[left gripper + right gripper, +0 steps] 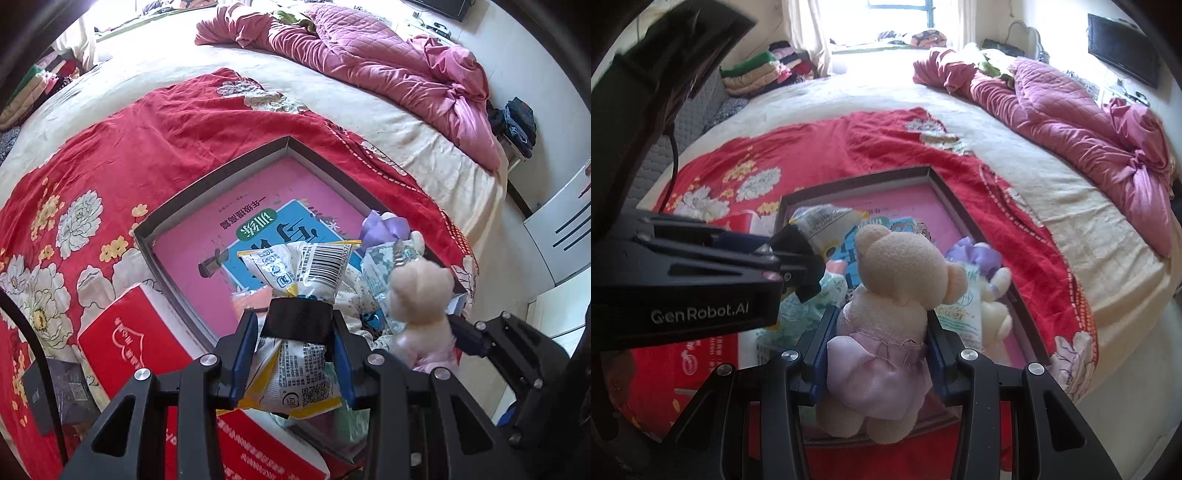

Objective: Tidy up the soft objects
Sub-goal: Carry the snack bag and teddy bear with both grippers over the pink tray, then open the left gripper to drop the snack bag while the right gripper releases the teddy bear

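Note:
My left gripper (297, 325) is shut on a white and yellow snack packet (306, 269), held above the near part of a shallow dark-rimmed box (221, 173) with a pink book inside. My right gripper (881, 332) is shut on a cream teddy bear in a pink dress (901, 273), held over the same box (857, 179). The bear also shows in the left wrist view (421, 291), just right of the packet. The left gripper (798, 258) with the packet (823, 221) shows at the left of the right wrist view. A purple plush (975, 254) and tissue packs (964, 314) lie in the box.
The box sits on a red floral blanket (129, 147) on a cream bed. A red carton (136, 339) lies left of the box. A crumpled pink quilt (388, 66) lies at the far right of the bed. Folded clothes (768, 66) are stacked at the far left.

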### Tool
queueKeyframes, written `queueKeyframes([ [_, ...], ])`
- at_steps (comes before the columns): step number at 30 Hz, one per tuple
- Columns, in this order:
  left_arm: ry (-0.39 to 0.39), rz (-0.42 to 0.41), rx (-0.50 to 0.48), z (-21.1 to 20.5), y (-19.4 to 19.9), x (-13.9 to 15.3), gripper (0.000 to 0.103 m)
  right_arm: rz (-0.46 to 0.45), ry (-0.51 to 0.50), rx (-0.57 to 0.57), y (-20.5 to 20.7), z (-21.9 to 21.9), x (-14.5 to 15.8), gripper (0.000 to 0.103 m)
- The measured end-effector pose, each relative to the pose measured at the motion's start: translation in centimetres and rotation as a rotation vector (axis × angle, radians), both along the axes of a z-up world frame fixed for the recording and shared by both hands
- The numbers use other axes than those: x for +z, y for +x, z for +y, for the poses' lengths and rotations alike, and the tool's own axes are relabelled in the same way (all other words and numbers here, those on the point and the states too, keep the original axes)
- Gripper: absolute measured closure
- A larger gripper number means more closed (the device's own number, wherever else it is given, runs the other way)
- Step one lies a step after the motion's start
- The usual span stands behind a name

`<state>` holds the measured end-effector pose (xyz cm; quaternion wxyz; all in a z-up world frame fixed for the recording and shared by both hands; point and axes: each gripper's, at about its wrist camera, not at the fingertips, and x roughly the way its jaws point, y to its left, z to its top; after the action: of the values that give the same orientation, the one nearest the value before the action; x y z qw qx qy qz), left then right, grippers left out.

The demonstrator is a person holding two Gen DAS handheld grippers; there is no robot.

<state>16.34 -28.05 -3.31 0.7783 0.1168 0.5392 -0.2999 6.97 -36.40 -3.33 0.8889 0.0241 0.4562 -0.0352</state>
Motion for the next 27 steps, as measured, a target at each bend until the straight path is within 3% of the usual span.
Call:
queueKeyframes([
  [10,0.001,0.020,-0.009,-0.6,0.7,-0.9,0.064,0.026,-0.007,0.032,1.2,0.8,-2.7,0.053],
  [19,0.013,0.040,-0.016,-0.9,1.4,-1.6,0.064,-0.005,-0.076,0.053,0.3,1.1,-1.8,0.032],
  [27,0.029,0.054,-0.027,-1.6,1.3,-2.1,0.064,-0.032,-0.001,0.001,-1.3,-0.9,-0.7,0.031],
])
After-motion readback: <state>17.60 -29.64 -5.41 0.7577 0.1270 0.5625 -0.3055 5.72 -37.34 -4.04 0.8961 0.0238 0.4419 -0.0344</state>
